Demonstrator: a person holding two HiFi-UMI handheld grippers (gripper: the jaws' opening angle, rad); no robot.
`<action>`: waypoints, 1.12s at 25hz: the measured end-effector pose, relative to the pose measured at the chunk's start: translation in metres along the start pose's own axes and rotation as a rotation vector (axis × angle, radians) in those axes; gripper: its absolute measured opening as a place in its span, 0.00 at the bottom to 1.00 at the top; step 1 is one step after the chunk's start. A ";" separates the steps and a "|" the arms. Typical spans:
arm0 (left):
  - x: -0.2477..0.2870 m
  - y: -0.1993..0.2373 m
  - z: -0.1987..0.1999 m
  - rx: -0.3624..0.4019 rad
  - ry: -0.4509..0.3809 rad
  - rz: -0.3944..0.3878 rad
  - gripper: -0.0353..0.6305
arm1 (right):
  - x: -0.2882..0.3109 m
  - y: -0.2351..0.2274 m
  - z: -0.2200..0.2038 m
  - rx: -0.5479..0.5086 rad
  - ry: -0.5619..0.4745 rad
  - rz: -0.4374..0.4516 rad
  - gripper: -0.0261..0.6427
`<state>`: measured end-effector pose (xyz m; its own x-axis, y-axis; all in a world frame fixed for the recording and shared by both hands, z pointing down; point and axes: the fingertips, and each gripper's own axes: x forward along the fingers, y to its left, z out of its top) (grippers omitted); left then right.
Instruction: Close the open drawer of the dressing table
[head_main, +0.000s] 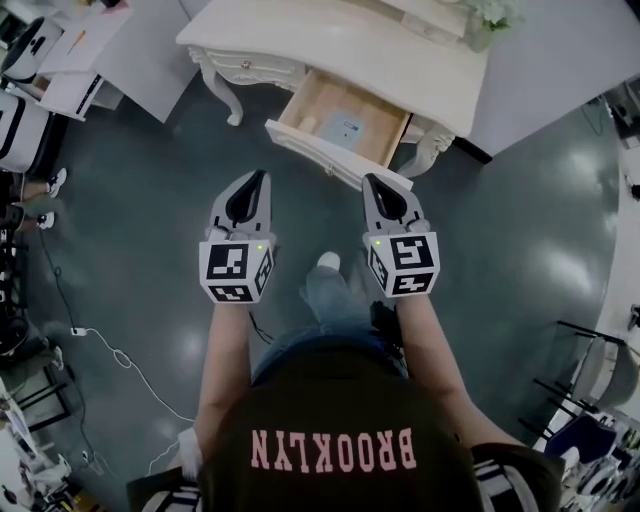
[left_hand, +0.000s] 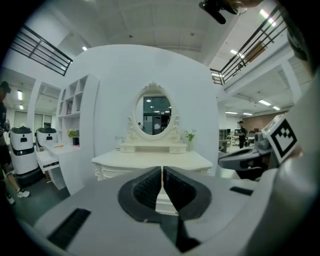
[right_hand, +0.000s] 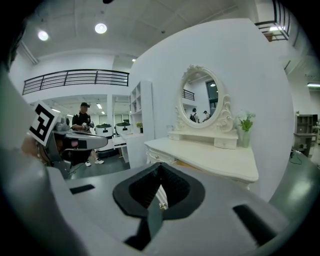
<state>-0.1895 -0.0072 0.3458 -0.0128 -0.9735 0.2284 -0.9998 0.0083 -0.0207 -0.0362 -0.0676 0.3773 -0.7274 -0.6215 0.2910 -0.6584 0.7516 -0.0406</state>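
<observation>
Noting both tools shut and empty, I find the open drawer (head_main: 322, 148) of the dressing table (head_main: 330, 45) straight ahead, its front running crosswise, with my right gripper (head_main: 373, 182) just beside it and my left gripper (head_main: 257, 178) farther off.

Bright ceiling lights, glossy floor glare, fisheye-warped edges

1. A white cable (head_main: 118, 355) snakes over the dark floor (head_main: 150, 200), near its left edge.
2. Two white machines (left_hand: 21, 152) stand side by side near a white shelf unit (left_hand: 72, 107).
3. A person (right_hand: 81, 120) in dark clothes and a cap stands far back, below a black railing (right_hand: 75, 77).
4. A green plant (right_hand: 245, 131) sits upright in a pale vase.
</observation>
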 end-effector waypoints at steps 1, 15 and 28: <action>0.010 0.000 0.001 0.006 0.005 -0.021 0.07 | 0.005 -0.006 0.002 0.010 -0.001 -0.018 0.04; 0.116 -0.030 0.015 0.030 0.055 -0.235 0.07 | 0.026 -0.081 0.001 0.123 0.035 -0.218 0.04; 0.163 -0.041 -0.023 0.019 0.136 -0.328 0.07 | 0.038 -0.088 -0.046 0.221 0.127 -0.307 0.04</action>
<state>-0.1506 -0.1605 0.4063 0.3052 -0.8842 0.3536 -0.9506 -0.3052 0.0571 0.0027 -0.1473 0.4362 -0.4695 -0.7673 0.4369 -0.8775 0.4605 -0.1342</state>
